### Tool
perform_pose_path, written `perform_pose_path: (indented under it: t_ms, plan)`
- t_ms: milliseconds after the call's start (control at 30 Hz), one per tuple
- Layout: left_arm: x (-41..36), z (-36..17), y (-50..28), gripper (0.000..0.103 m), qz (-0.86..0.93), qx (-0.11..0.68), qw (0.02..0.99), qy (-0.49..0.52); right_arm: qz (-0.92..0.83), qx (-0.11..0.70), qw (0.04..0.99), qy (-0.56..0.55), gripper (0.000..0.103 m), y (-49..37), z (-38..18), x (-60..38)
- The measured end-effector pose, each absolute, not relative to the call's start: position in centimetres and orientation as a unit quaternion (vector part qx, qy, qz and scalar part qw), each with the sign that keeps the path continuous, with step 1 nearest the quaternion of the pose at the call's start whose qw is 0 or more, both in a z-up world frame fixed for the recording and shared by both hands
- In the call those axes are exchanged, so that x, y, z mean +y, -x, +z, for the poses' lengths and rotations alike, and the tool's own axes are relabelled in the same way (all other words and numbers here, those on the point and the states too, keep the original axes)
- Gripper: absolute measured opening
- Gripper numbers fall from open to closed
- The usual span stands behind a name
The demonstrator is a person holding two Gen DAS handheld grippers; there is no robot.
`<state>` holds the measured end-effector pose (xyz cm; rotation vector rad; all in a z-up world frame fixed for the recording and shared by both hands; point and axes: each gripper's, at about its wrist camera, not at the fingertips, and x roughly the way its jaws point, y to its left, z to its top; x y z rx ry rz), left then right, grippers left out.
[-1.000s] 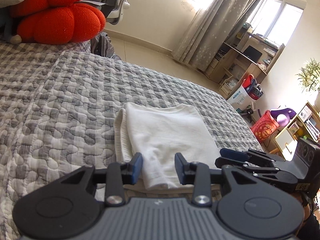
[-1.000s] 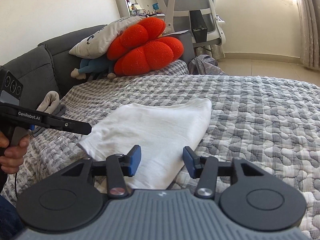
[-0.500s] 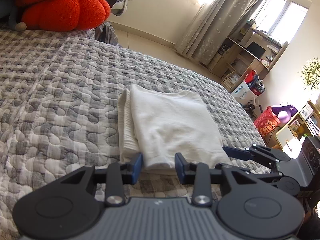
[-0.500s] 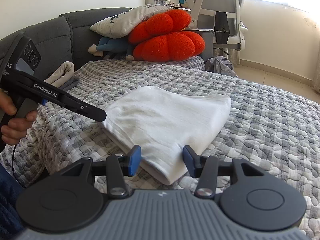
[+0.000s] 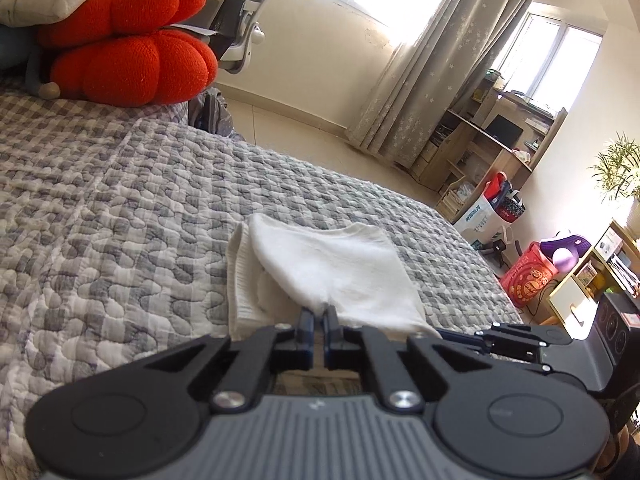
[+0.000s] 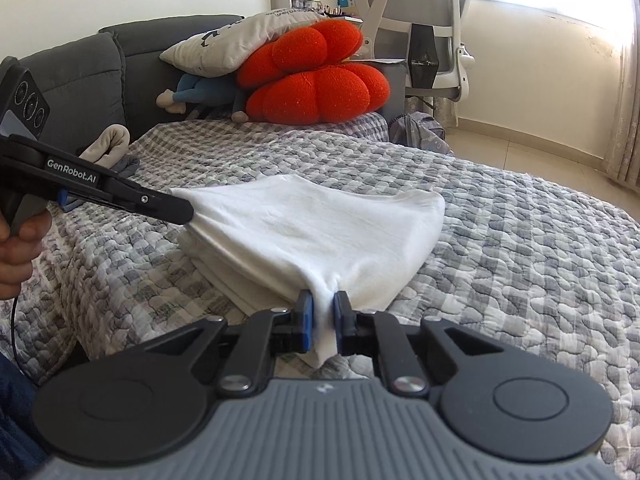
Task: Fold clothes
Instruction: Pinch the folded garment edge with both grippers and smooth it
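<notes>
A folded white garment (image 5: 336,272) lies on the grey quilted bed (image 5: 120,208). My left gripper (image 5: 319,314) is shut on the near edge of its top layer, which is pulled up into a pinch. In the right wrist view the white garment (image 6: 320,224) has its near corner clamped between the blue pads of my right gripper (image 6: 323,302). The left gripper also shows there (image 6: 188,214), shut on the garment's left corner. The right gripper shows at the lower right of the left wrist view (image 5: 444,333).
Red pumpkin cushions (image 6: 320,80) and a grey pillow (image 6: 236,44) sit at the head of the bed by a grey sofa back (image 6: 72,80). A rolled beige cloth (image 6: 108,144) lies at the left. An office chair (image 6: 420,32), shelves and a desk (image 5: 492,140) stand beyond the bed.
Both grippers were open just short of the garment's near edge. They have moved in and closed, each now pinching a near corner of the top layer.
</notes>
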<state>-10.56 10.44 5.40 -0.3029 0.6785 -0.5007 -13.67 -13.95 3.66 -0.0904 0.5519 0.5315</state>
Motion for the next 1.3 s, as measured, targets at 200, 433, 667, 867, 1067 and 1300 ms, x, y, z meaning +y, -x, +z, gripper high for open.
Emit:
perform_pose_path:
  t_ms: [200, 433, 667, 867, 1067, 1300]
  plan:
    - [11.9, 4.5, 10.5, 0.004, -0.221, 0.331, 0.907, 0.138, 0.288, 0.281, 0.913, 0.070, 0.013, 13.8, 3.4, -12.8]
    - [12.6, 1.9, 10.1, 0.006, -0.232, 0.361, 0.894, 0.131, 0.262, 0.286, 0.918, 0.084, 0.029, 14.2, 3.1, -13.1]
    - [13.6, 4.6, 10.2, 0.006, -0.210, 0.323, 0.912, 0.141, 0.267, 0.258, 0.929, 0.006, 0.031, 13.0, 5.2, -14.8]
    - [10.1, 4.2, 7.3, 0.011, -0.213, 0.346, 0.909, 0.097, 0.268, 0.315, 0.911, 0.017, 0.031, 10.3, 3.2, -12.3]
    - [10.8, 3.4, 3.9, 0.016, -0.208, 0.369, 0.896, 0.132, 0.272, 0.315, 0.909, 0.007, 0.031, 10.5, 3.4, -12.8]
    - [10.1, 4.4, 2.8, 0.042, -0.199, 0.355, 0.908, 0.100, 0.273, 0.305, 0.912, -0.001, 0.032, 9.5, 3.6, -12.6]
